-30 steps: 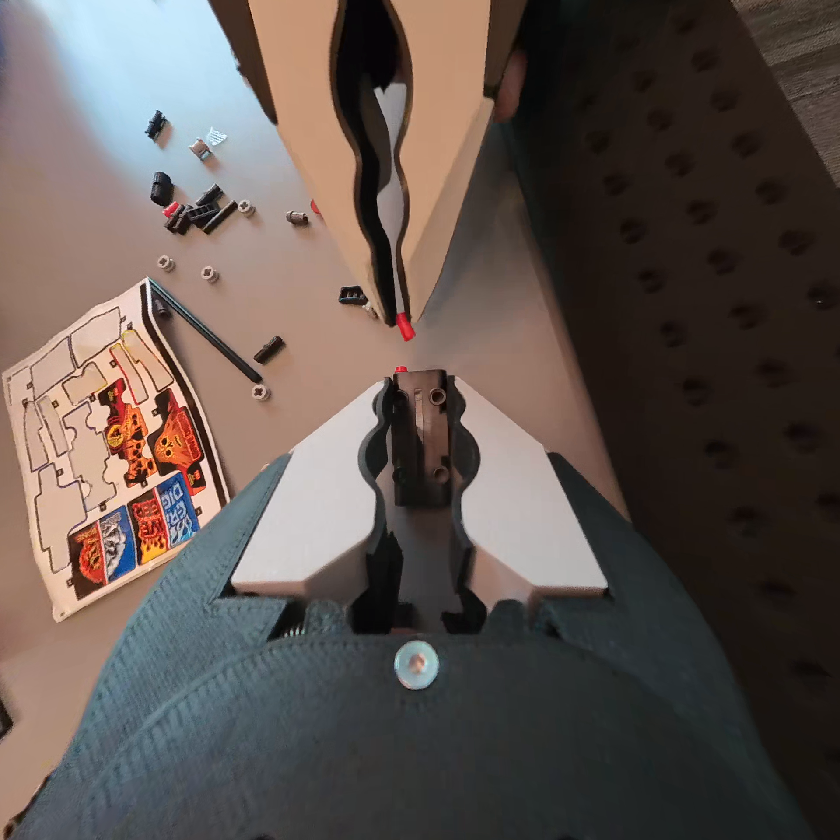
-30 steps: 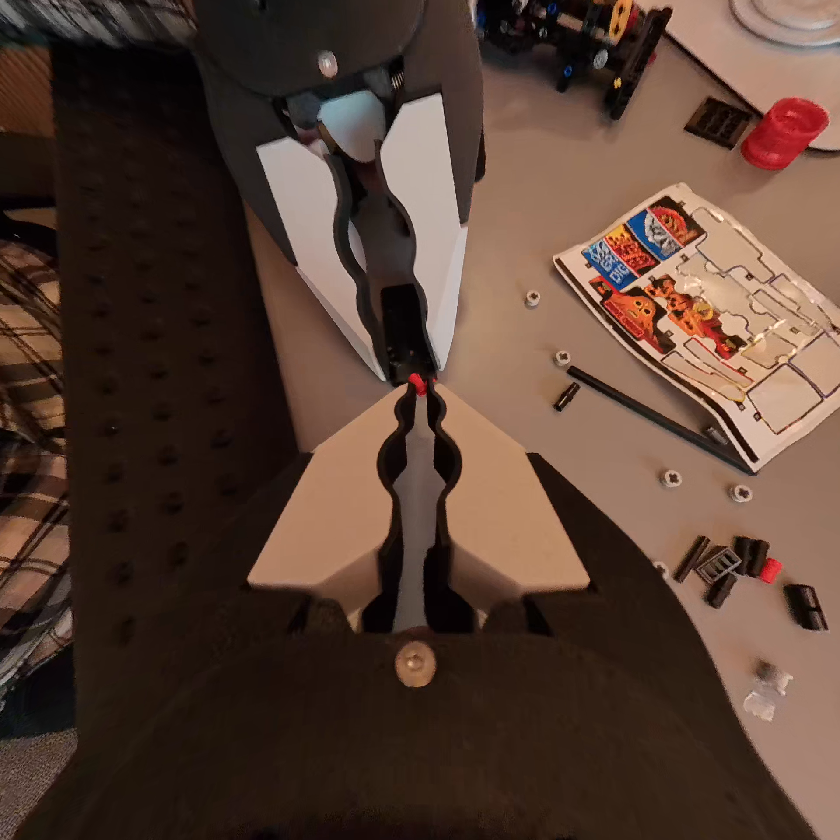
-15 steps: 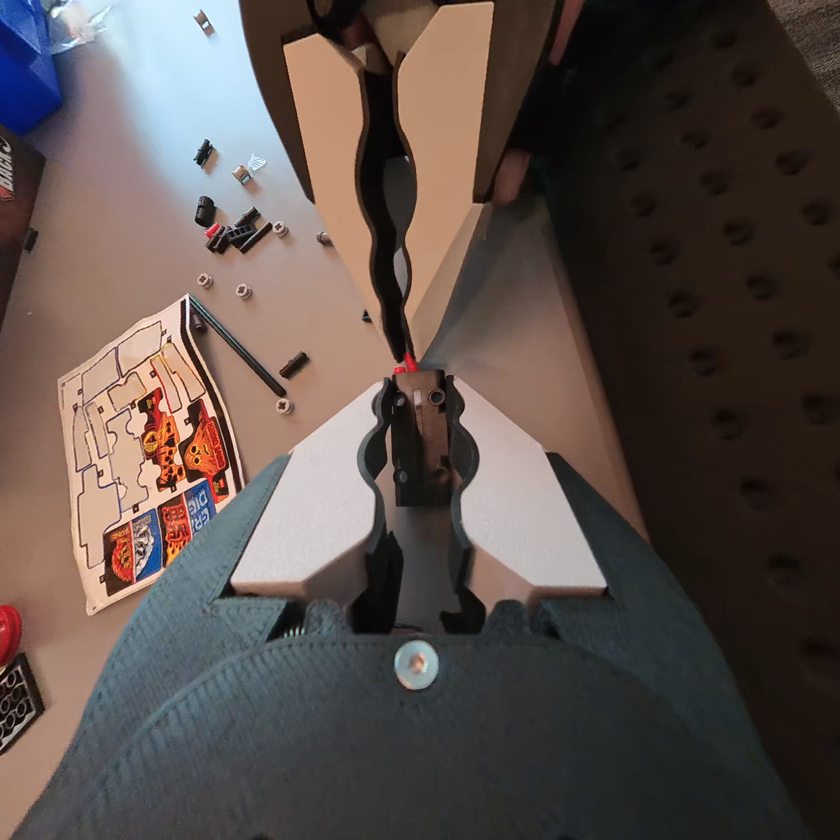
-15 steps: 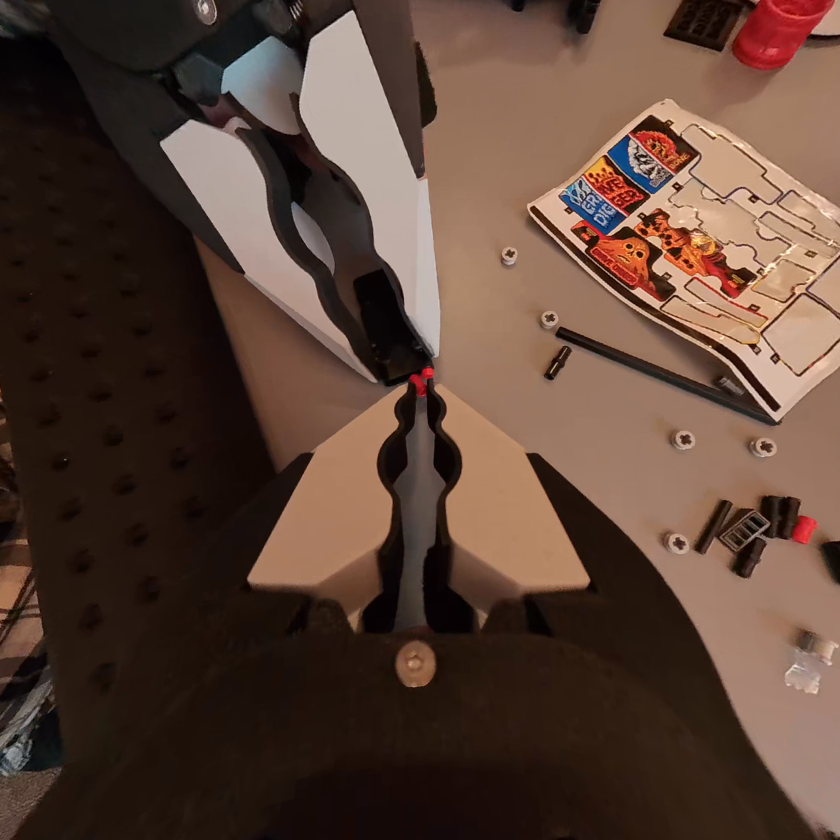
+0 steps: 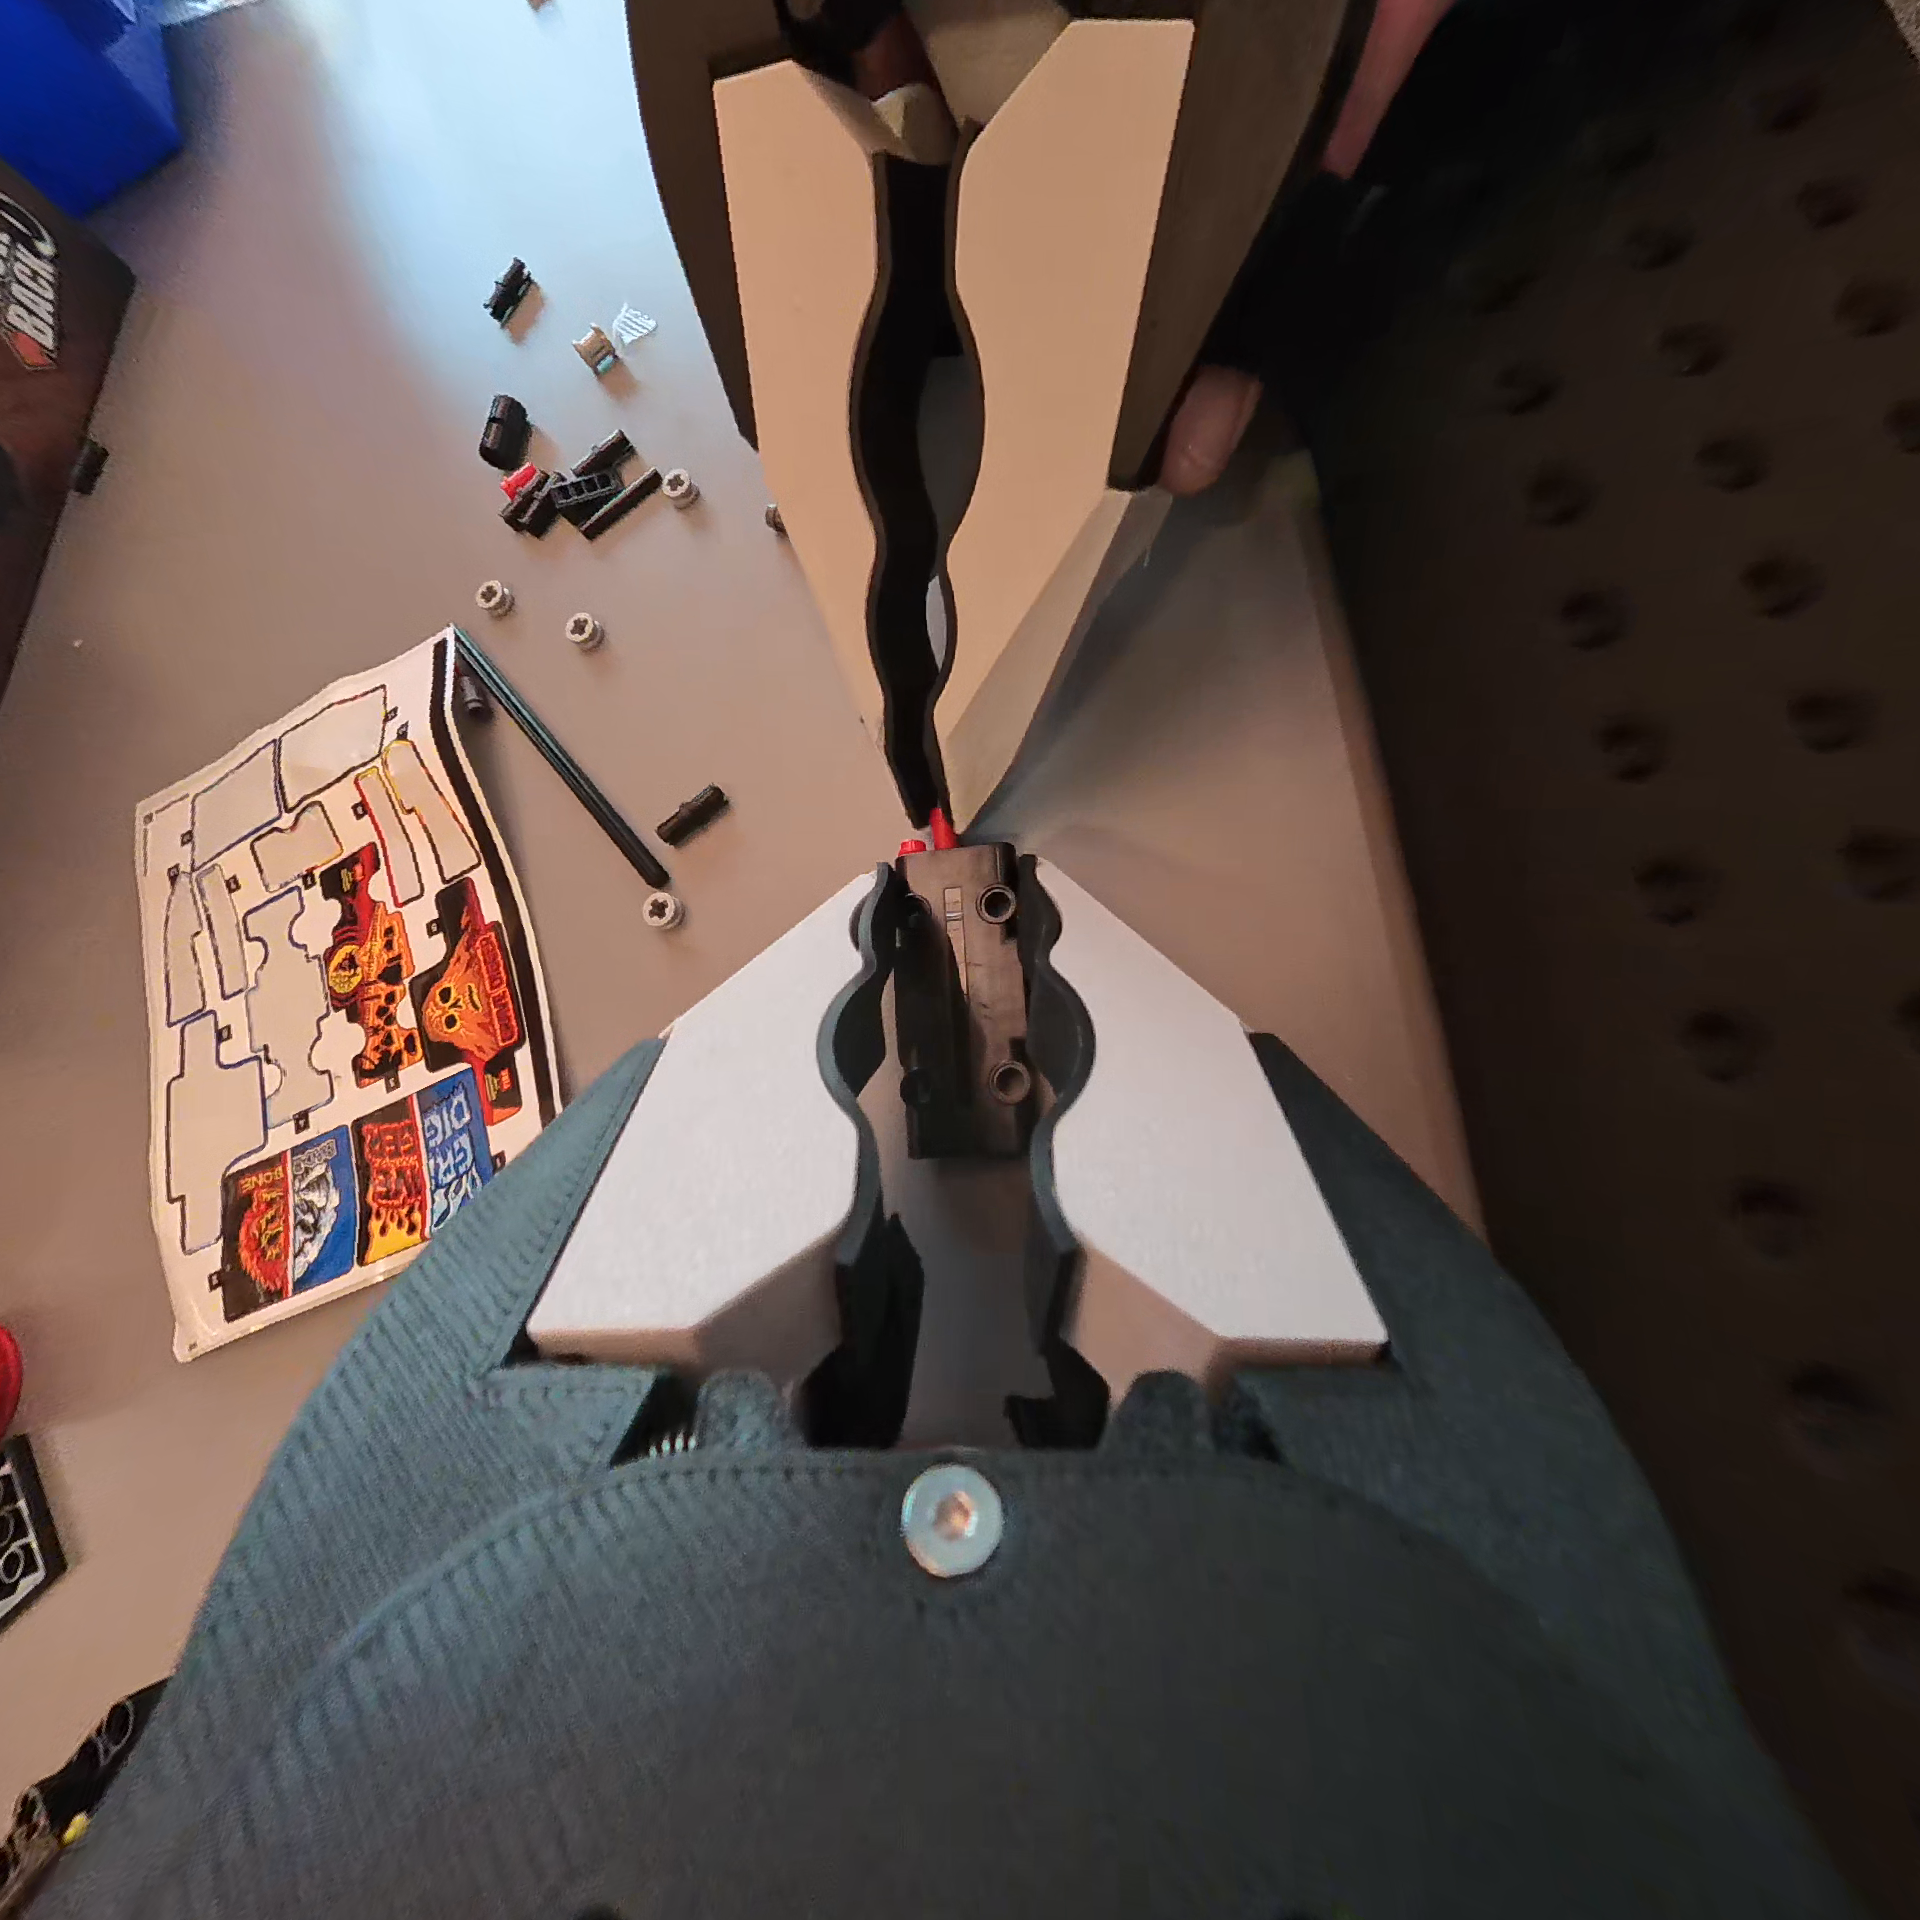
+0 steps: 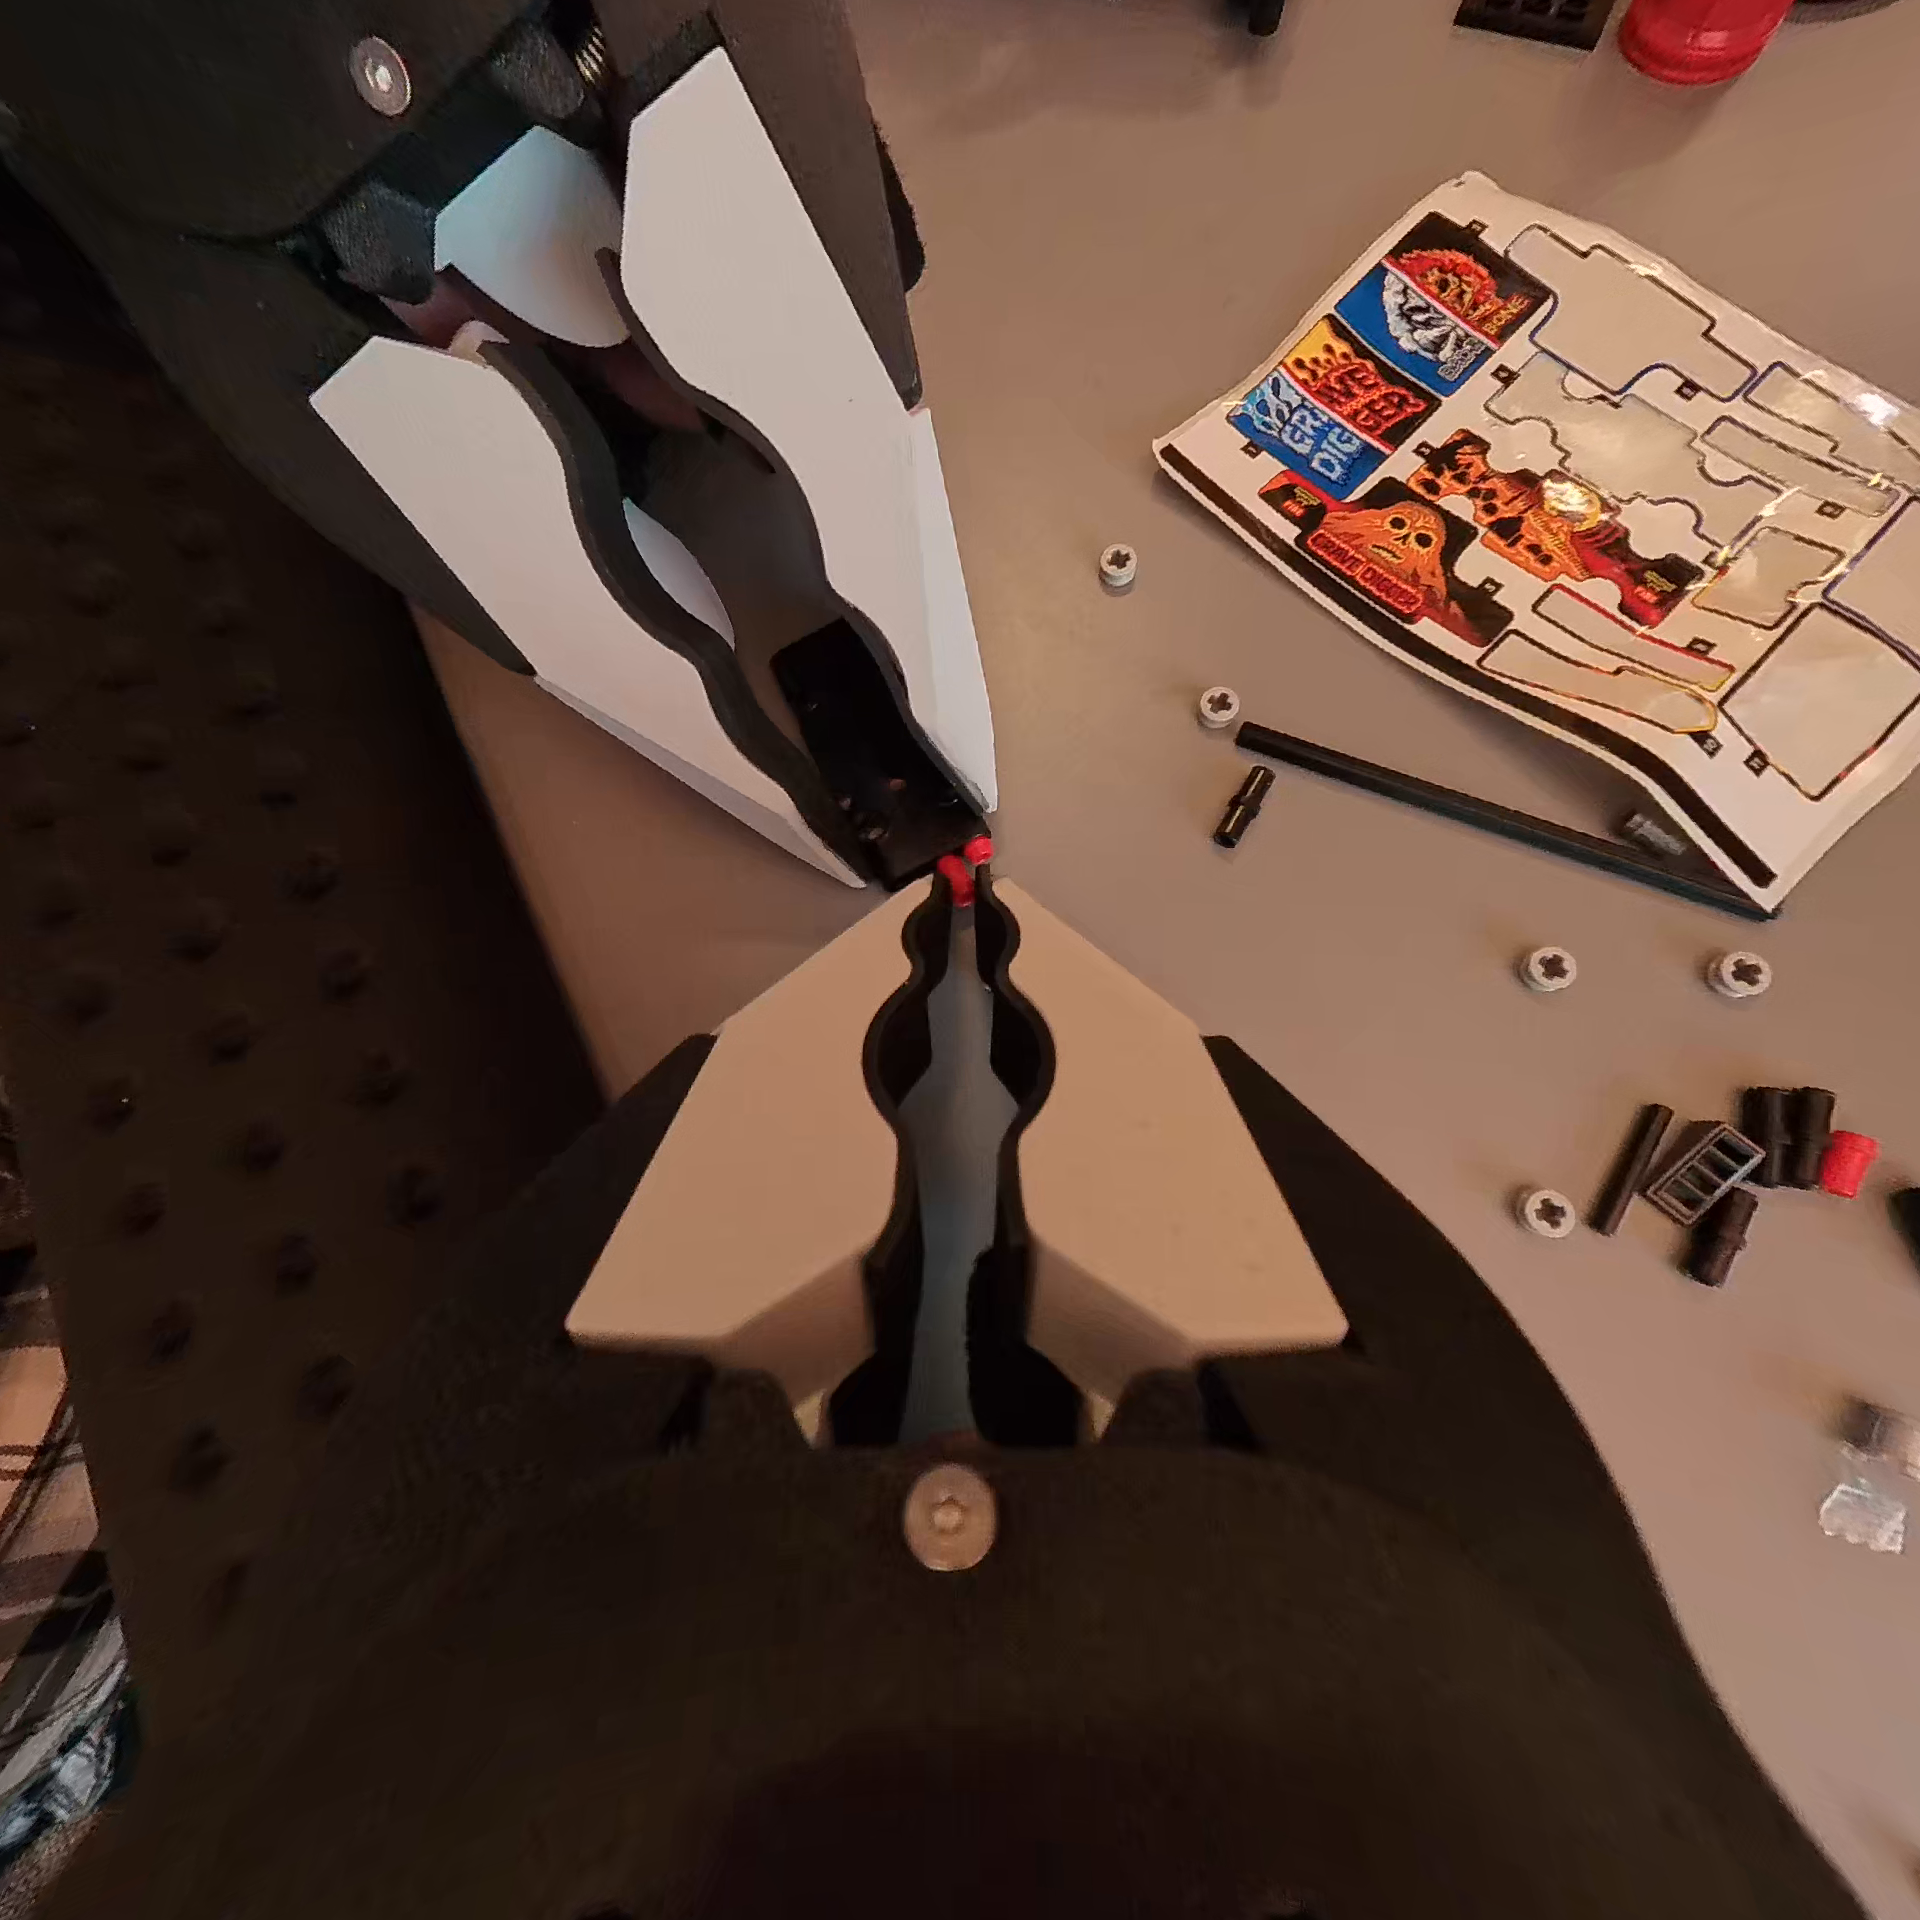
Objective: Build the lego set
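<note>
My left gripper (image 5: pixel 956 883) is shut on a black Lego block (image 5: pixel 961 997) with round holes, held above the grey table. A small red pin (image 5: pixel 912 844) sticks out of the block's front end. My right gripper (image 6: pixel 961 902) is shut on another small red pin (image 6: pixel 956 883), gripped at the very fingertips. The two grippers face each other tip to tip, and the held pin touches the block's end face (image 6: pixel 914 831). In the left wrist view the right gripper (image 5: pixel 928 805) comes down from the top with its red pin (image 5: pixel 942 828) at the block.
A sticker sheet (image 5: pixel 343 987) lies on the table (image 5: pixel 260 416) beside a long black axle (image 5: pixel 561 753), grey bushes (image 6: pixel 1548 968) and a cluster of small black and red pieces (image 6: pixel 1745 1164). A dark perforated surface (image 5: pixel 1662 831) borders the table. A red cylinder (image 6: pixel 1704 31) sits far off. My two grippers' fingertips are within a few centimetres of each other. Both grippers' tips are roughly 9 cm from the long black axle (image 5: pixel 561 753). My right wrist view (image 6: pixel 1463 812) looks at it from another angle.
The grippers have closed the gap between them. The right gripper's red pin, which was apart from the block, now meets its end face. Both grips are unchanged.
</note>
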`<state>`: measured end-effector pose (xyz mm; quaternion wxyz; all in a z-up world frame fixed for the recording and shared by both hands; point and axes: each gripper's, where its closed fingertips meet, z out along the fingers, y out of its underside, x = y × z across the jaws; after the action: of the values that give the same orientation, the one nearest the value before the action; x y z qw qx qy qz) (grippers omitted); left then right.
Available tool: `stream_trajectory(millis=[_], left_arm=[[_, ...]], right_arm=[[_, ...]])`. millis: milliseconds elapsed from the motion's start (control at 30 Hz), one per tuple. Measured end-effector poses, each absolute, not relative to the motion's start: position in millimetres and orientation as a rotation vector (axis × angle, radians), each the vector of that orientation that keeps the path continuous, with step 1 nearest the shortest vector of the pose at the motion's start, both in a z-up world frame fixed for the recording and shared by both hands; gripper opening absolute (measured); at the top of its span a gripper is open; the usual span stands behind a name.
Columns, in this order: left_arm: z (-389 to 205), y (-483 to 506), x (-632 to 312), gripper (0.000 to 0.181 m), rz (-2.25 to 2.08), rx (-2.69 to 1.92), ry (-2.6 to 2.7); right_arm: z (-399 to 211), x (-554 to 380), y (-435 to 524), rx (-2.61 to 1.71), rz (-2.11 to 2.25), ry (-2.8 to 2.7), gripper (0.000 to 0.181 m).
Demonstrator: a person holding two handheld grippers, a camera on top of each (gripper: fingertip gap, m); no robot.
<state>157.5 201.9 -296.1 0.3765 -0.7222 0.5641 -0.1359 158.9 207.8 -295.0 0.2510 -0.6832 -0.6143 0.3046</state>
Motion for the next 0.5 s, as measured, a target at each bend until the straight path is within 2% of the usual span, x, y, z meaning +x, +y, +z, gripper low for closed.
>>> stream_trajectory(millis=[500], left_arm=[[-296.1,207.8,158.0,0.022,-0.32,-1.857,1.403]], right_arm=[[-293.7,158.5,211.2,-1.898,0.908,-1.614,0.002]])
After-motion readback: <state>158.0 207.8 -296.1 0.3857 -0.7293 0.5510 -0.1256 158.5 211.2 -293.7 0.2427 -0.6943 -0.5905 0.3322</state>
